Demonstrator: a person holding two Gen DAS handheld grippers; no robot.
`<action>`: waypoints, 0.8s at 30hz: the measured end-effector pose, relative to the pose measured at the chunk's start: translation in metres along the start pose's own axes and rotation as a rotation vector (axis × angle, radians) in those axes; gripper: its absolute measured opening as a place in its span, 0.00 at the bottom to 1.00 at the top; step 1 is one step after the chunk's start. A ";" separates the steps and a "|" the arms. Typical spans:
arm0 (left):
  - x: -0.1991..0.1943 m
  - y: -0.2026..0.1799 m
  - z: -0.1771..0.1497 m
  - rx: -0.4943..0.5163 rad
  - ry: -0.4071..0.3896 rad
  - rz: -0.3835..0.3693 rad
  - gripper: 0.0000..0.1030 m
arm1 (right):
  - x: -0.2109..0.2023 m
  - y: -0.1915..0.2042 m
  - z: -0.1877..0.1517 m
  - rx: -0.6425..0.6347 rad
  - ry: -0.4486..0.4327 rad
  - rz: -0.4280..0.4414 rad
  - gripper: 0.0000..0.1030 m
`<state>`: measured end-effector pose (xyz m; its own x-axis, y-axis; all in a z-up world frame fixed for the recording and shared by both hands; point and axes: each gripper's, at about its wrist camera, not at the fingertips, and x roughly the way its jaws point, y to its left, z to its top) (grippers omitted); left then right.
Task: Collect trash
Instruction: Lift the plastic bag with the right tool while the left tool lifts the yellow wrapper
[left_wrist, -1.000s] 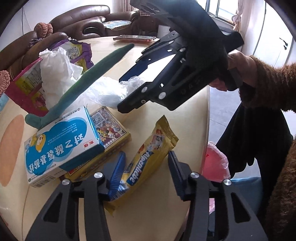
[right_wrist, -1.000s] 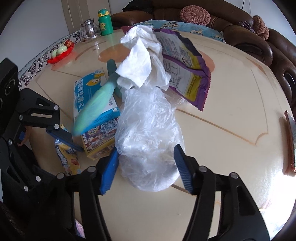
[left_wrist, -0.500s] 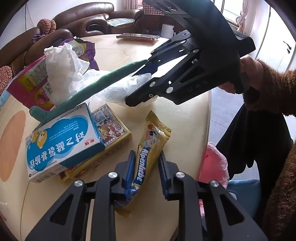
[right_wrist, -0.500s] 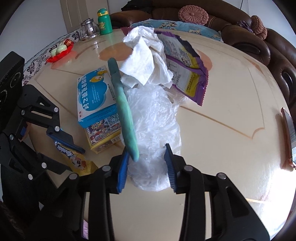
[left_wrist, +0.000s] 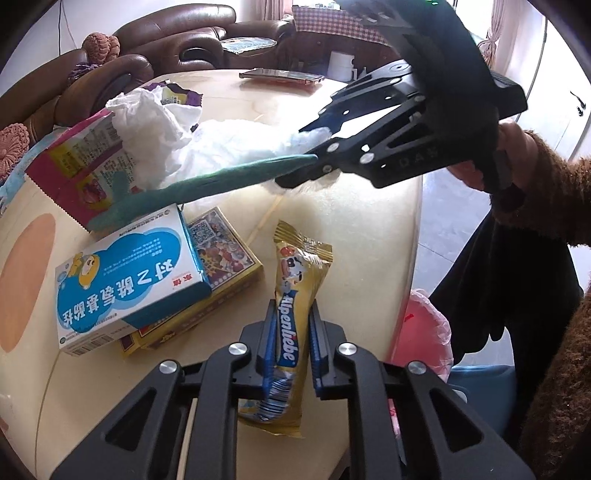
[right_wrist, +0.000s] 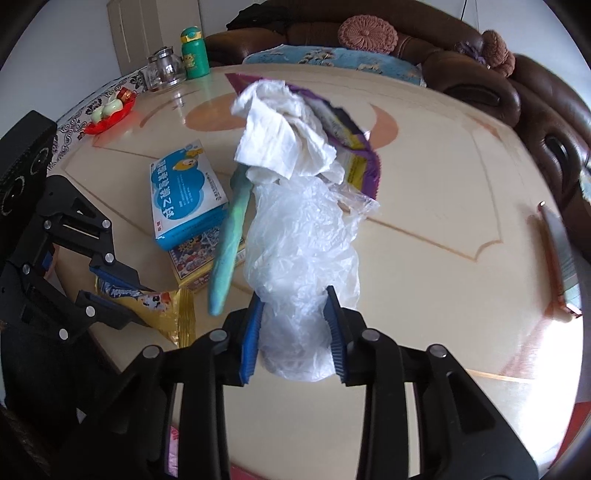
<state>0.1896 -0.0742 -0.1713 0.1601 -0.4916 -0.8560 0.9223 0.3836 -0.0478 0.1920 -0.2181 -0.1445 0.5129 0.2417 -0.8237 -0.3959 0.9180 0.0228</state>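
Clamped between the blue pads of my left gripper (left_wrist: 291, 345) was the yellow Alpenliebe candy wrapper (left_wrist: 295, 314), its barcode end toward the camera and its crimped gold end pointing away over the cream table (left_wrist: 354, 221). Those jaws stood narrowly apart, with only the wrapper between them. Just to its left lay a blue medicine box (left_wrist: 125, 284) stacked on a yellow printed box (left_wrist: 221, 266).

Over on the other side, my right gripper (right_wrist: 293, 332) had pinched in on the clear plastic bag (right_wrist: 303, 251), both pads pressed into the crumpled film near its lower end. A green strip (right_wrist: 231, 240) hung slanted along the bag's left side; whether the pads also had hold of it I could not tell. Beyond the bag sat the crumpled white tissue (right_wrist: 284, 144) against a purple snack packet (right_wrist: 354, 147).

From the left wrist view my right hand (left_wrist: 498, 155) gripped the handle with the tool angled down and leftward over the table, my brown fuzzy sleeve (left_wrist: 546, 199) behind it. Below the table's near edge showed a pink bag (left_wrist: 428, 332). A phone (right_wrist: 557, 254) lay at the far right edge of the table
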 end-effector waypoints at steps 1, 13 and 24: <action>-0.001 0.001 0.000 -0.004 -0.003 0.000 0.15 | -0.001 0.002 0.001 -0.008 0.001 -0.013 0.31; -0.016 0.008 -0.002 -0.028 -0.025 0.023 0.15 | -0.030 -0.007 0.004 0.022 -0.035 -0.132 0.31; -0.030 0.005 -0.005 -0.047 -0.046 0.051 0.15 | -0.040 -0.009 -0.002 0.068 -0.057 -0.172 0.31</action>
<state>0.1883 -0.0541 -0.1486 0.2230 -0.5056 -0.8335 0.8954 0.4442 -0.0298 0.1737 -0.2365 -0.1126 0.6119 0.0949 -0.7852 -0.2474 0.9659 -0.0760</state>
